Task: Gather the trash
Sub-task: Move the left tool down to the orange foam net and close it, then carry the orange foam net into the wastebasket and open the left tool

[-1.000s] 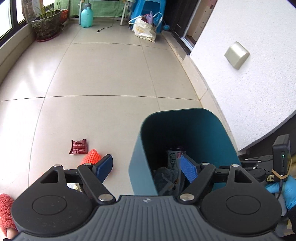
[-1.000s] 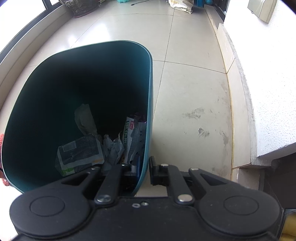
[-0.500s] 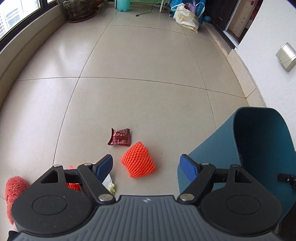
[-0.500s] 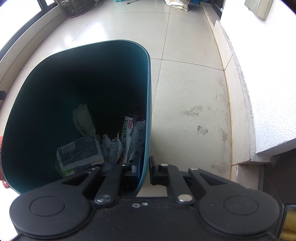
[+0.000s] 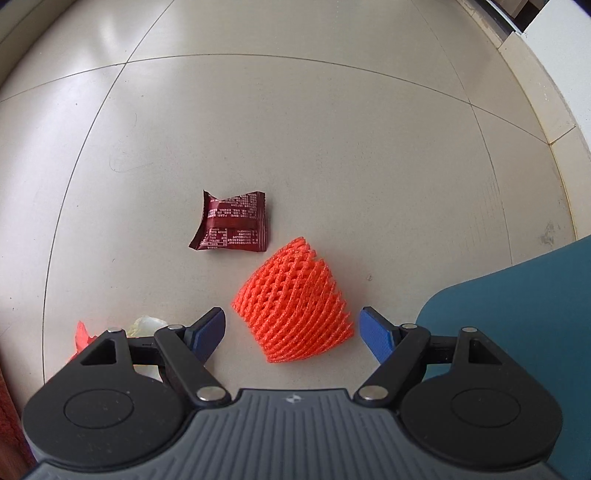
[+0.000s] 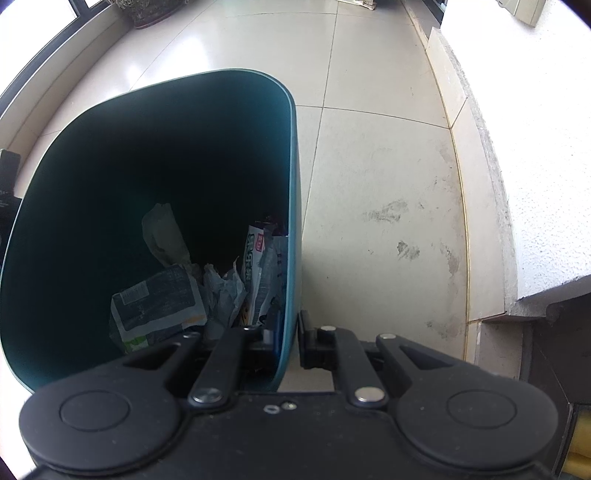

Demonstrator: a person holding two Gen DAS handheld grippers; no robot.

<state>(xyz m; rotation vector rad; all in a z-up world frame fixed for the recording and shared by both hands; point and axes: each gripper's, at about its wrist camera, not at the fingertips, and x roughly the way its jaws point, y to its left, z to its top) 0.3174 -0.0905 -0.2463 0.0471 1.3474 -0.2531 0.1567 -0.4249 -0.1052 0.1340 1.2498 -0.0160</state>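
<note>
Both shots are bright daylight, coming in from around 10 o'clock, with white glare patches on the floor tiles [image 5: 122, 33] up there. Heavy fisheye bend, black corners. Inside of the bin [image 6: 155, 192] is really dark, so the trash [image 6: 159, 306] at the bottom looks murky. Everything's pretty sharp, just softer toward the edges.

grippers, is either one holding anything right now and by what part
The right gripper is clamped on the teal bin's side wall at the rim. The left gripper is open and empty, with the orange foam net between its fingers.
</note>
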